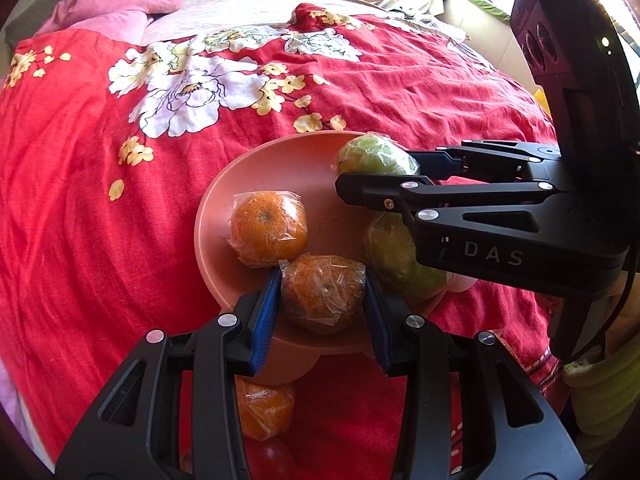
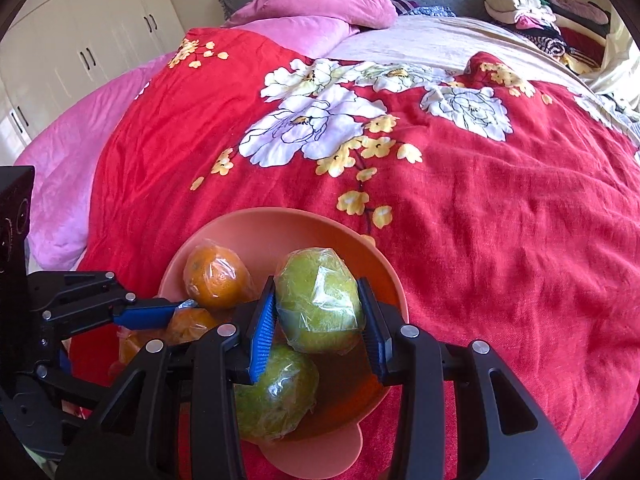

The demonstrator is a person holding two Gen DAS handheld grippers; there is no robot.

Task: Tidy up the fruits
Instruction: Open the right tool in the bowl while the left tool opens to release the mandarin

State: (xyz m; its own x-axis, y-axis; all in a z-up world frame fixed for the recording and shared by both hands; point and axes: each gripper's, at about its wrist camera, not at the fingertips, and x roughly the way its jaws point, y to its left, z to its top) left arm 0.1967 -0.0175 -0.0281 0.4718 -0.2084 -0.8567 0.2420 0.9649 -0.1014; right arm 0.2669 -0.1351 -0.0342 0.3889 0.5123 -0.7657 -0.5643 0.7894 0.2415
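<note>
- A red bedspread (image 2: 480,260) with white and yellow flowers covers the bed, and everything sits on it near the front edge.
- A pink blanket (image 2: 320,8) lies bunched at the far end, with a heap of folded clothes (image 2: 532,4) off to the far right.
- The pink bowl (image 2: 280,220) rests on the bedspread and holds the fruit, each piece wrapped in clear plastic.
- Inside it, a green fruit (image 2: 320,300) sits uppermost on the right side, with a second green fruit (image 2: 276,396) lying just below, touching it.
- On the bowl's left side sits a wrapped orange (image 1: 268,228), free of both tools.
- A second orange (image 1: 322,294) sits at the bowl's near rim, just beside the first.
- A third orange (image 1: 264,410) lies outside the bowl on the bedspread, just under its near edge.
- The right gripper (image 2: 318,328) has its blue pads on either side of the upper green fruit, pressing the wrap, over the bowl.
- The left gripper (image 1: 322,316) is clamped on the second orange, blue pads tight against both its sides, at the bowl's rim.
</note>
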